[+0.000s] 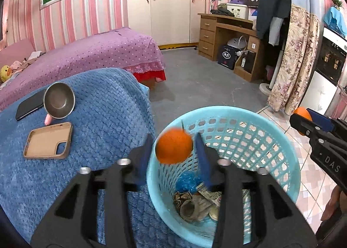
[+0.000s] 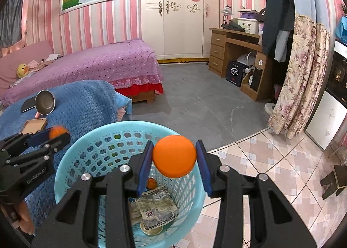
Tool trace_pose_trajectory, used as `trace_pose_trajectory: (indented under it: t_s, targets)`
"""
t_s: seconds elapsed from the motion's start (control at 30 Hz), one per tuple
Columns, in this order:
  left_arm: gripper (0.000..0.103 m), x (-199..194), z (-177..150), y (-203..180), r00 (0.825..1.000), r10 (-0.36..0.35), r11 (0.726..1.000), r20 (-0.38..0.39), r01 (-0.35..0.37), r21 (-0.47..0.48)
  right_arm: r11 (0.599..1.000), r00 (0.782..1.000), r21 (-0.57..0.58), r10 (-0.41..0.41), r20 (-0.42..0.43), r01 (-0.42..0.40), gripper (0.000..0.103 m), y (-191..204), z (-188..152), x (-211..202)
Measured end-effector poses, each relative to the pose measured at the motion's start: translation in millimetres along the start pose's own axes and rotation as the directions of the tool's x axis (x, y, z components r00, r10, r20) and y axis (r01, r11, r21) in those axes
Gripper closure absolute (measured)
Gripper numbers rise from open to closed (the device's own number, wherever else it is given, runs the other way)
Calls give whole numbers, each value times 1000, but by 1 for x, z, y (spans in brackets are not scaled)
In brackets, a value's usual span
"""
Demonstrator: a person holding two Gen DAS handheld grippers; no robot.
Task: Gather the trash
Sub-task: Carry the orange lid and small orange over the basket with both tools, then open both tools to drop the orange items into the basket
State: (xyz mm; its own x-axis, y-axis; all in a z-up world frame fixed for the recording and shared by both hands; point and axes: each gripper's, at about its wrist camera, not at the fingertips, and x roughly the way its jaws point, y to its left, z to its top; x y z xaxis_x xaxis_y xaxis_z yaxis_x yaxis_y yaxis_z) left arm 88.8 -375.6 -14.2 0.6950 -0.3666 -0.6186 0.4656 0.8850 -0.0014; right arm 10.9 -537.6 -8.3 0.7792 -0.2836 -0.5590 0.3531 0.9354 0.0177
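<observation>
A: Pink-striped bedroom, blue basket (image 2: 65, 174) beside blanket-covered bench (image 1: 104, 118). Jaws?

B: Right gripper (image 2: 174, 157) closed against an orange peel (image 2: 174, 156), above the basket's mouth. Left gripper (image 1: 174, 147) parted; its orange piece (image 1: 174, 147) blurred between the pads, touching neither, seemingly falling.

A: Direction?

B: Basket lies straight below both. Right piece probably needs only a release. Wrappers (image 2: 156, 209) already lie at the bottom.

Left hand-held gripper (image 1: 174, 147): jaws parted wider than the blurred orange ball between them, blue pads (image 1: 202, 159) not clearly touching it. Right hand-held gripper (image 2: 174, 157): pads (image 2: 144, 165) pressed on an orange ball at 9 and 3 o'clock. Both point forward, side by side.
</observation>
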Motion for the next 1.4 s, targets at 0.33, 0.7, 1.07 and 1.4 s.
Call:
trace_pose_trajectory:
  t_s: [0.33, 0.7, 1.07, 1.4]
  targets:
    - [14, -19, 4, 41, 993, 109, 992, 42, -106, -66, 1000, 1000, -1, 24, -5, -24, 63, 8, -3, 8]
    - [6, -60, 0, 98, 979, 186, 977, 81, -175, -125, 998, 998, -24, 61, -23, -61, 18, 41, 5, 14]
    - [6, -125, -25, 132, 959, 240, 968, 154, -223, -115, 995, 995, -13, 100, 20, -100, 5, 83, 7, -39]
    - [6, -166, -82, 160, 942, 291, 954, 169, -272, -129, 984, 981, -22, 180, 72, -178, 5, 147, -43, -81]
